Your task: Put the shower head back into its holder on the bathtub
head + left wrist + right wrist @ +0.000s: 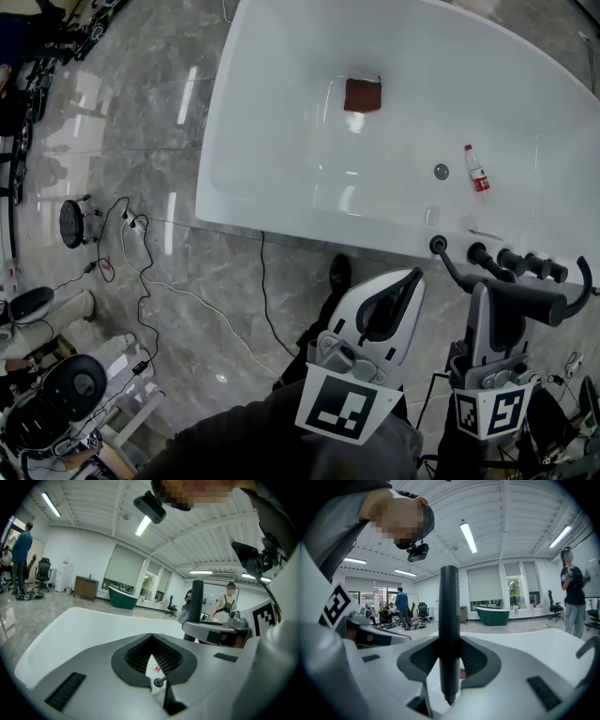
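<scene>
The white bathtub [281, 141] fills the top of the head view. A row of dark fittings [511, 260] sits on its near rim at the right. My right gripper [487, 298] hovers just before them, shut on the dark shower head handle [525, 300], which lies crosswise with its hose curving off each end. In the right gripper view the handle [449, 620] stands upright, clamped between the jaws of the right gripper [449, 665]. My left gripper [410, 279] is beside it to the left, shut with nothing held. The left gripper [153, 663] shows only a thin slit between its jaws.
Inside the tub lie a red-brown block [363, 95], a small bottle [476, 169] and the drain [441, 172]. Cables [141, 281] and equipment [56, 394] litter the marble floor at left. A dark shoe [339, 273] is by the tub wall. People stand in the background.
</scene>
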Motion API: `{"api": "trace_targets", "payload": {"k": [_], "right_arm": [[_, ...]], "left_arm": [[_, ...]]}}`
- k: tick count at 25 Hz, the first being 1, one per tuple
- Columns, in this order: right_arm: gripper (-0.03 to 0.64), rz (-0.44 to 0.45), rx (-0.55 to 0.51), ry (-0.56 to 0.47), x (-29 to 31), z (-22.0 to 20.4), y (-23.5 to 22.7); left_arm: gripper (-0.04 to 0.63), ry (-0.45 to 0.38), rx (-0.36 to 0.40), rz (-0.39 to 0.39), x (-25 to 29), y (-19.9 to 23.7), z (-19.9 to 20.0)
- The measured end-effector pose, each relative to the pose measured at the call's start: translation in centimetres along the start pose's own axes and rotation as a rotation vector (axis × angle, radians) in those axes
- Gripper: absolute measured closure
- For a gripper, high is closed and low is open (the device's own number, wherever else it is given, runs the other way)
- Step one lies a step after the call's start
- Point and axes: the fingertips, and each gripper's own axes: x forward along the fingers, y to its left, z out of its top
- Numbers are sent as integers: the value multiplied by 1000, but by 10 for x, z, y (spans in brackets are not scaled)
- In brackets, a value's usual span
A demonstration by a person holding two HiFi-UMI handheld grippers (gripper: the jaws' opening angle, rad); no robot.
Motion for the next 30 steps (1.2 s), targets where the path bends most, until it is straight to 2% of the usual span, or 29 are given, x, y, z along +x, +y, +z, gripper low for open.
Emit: {"api": "trace_targets", "payload": {"k": [16, 26, 30], "right_arm": [[475, -13, 5, 19, 7, -17, -8], [476, -6, -15, 24, 7, -43, -8], [474, -23, -20, 20, 6, -54, -11]], "left_arm": [[591, 32, 10, -23, 14, 1, -10], [592, 82, 22, -31, 25, 0, -41], [591, 60, 45, -44, 20, -3, -57]]}}
